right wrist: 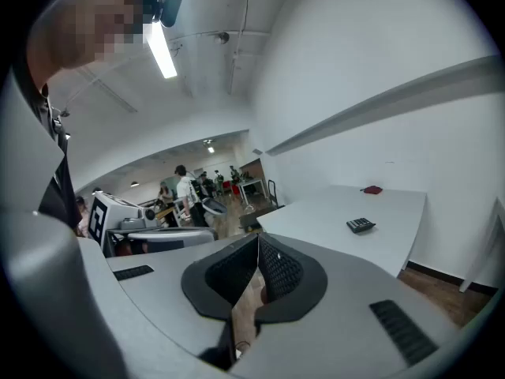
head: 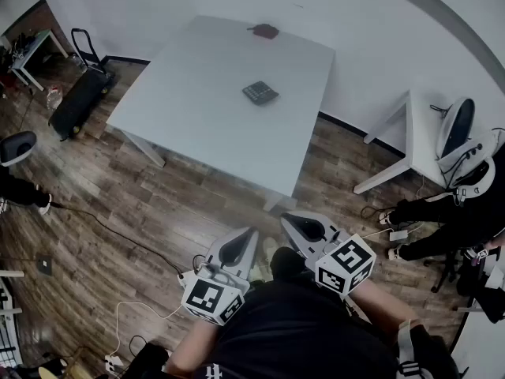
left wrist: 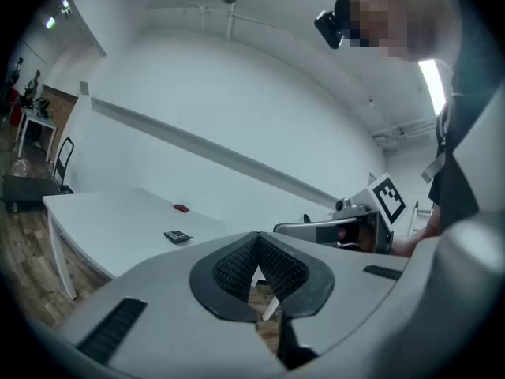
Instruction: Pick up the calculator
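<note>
Out on the table (head: 197, 117): the calculator (head: 259, 92) lies flat near the middle, well apart from both my grippers.
Left gripper (left wrist: 256, 242): fingers pressed together at the tips, holding nothing.
Right gripper (right wrist: 257, 240): likewise closed and empty.
Risk: if I arrive with fingers closed, I'd likely shove the calculator rather than straddle it.
Cause: it's a thin body on a smooth top.

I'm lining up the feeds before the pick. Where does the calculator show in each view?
Head view: calculator upper centre, on the white table.
Left gripper view: left of centre, small, on the table.
Right gripper view: right of centre, on the table.
Shared landmark: the small red thing lies beyond the calculator, near the table's far edge, in all three.
</note>
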Demonstrator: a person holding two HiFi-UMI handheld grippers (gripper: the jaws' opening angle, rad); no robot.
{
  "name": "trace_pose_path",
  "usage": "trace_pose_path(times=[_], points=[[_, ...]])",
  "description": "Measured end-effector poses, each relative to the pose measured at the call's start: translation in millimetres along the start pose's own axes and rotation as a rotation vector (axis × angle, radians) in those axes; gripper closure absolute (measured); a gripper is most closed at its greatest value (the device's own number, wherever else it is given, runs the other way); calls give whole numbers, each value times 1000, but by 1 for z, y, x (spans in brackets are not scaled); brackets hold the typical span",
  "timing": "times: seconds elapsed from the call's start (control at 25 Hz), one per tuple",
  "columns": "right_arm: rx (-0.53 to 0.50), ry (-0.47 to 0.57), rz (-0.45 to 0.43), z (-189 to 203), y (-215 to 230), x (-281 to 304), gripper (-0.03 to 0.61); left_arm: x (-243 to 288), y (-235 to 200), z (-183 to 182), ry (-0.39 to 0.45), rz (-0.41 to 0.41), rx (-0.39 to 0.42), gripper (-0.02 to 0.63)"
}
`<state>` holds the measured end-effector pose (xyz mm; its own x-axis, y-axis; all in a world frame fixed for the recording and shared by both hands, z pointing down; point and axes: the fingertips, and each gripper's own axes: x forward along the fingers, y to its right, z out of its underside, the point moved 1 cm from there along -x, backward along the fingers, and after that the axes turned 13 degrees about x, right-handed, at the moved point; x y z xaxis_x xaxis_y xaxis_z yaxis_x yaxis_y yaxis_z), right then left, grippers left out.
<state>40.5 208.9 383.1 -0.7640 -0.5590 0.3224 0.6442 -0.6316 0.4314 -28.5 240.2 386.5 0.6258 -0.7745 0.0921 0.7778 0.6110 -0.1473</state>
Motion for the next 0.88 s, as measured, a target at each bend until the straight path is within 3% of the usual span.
trace_pose_path(times=[0.44, 0.68, 0.88], points=[[34, -31, -71, -30, 43, 69, 566, 59, -52, -19, 3, 7, 44, 606], [28, -37, -66, -74, 103, 104, 566, 125, -77, -36, -2, 29, 58, 606], [104, -76, -62, -86, 163, 139, 566, 169, -99, -47, -41, 17, 61, 606]])
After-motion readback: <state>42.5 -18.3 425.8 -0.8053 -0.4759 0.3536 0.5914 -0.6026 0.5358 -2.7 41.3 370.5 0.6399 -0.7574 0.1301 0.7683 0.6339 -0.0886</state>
